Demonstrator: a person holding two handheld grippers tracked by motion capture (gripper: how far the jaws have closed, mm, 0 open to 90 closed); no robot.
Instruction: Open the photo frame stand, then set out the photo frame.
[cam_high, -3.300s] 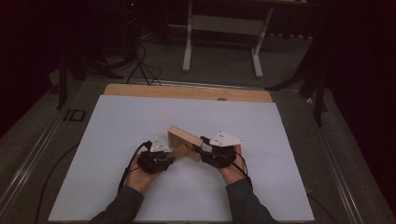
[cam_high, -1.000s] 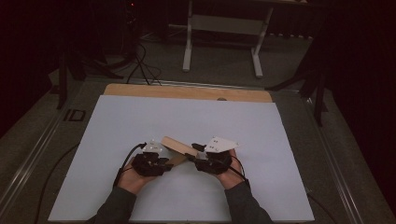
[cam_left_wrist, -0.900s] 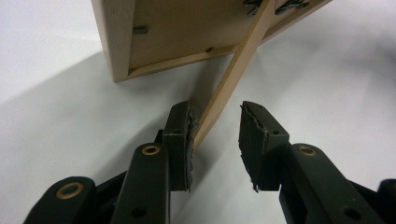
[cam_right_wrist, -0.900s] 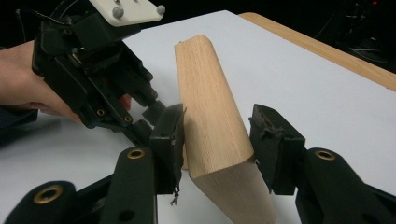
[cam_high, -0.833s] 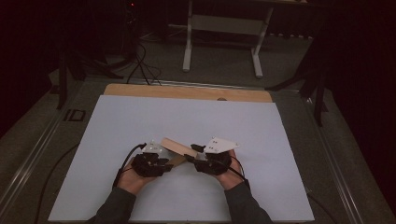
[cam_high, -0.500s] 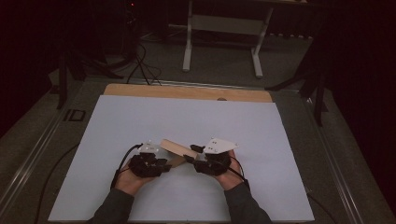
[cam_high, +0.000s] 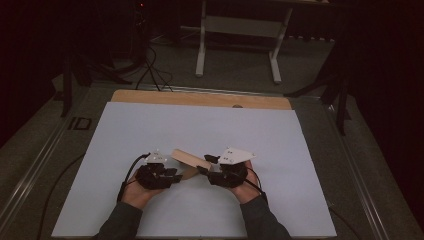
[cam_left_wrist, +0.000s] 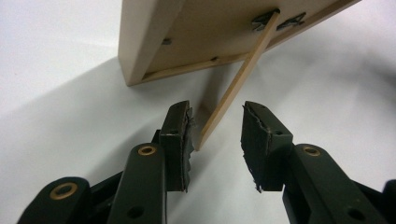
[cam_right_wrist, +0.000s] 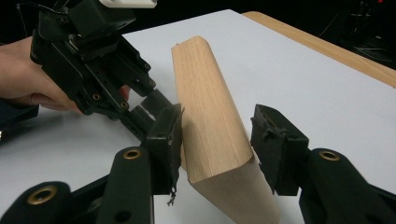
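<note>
The frame (cam_high: 189, 161) stands tilted on the sheet (cam_high: 300, 150), propped on its strut (cam_left_wrist: 233, 93). Left gripper (cam_left_wrist: 215, 135) jaws stand apart around the strut tip, unclamped. Right gripper (cam_right_wrist: 217, 140) has just been opening; its left pad touches the frame edge. Recommend parting the jaws fully before withdrawing, so the frame is not tipped.

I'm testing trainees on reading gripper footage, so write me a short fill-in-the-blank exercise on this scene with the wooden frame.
1. The wooden frame is made of pale ____.
2. In the left gripper view, the thin strip hinged to the frame's back lies between the jaws of the ____ gripper.
3. The frame's thick edge sits between the jaws of the ____ gripper.
4. The table is covered by a ____ sheet.

Missing words: wood; left; right; white
</note>
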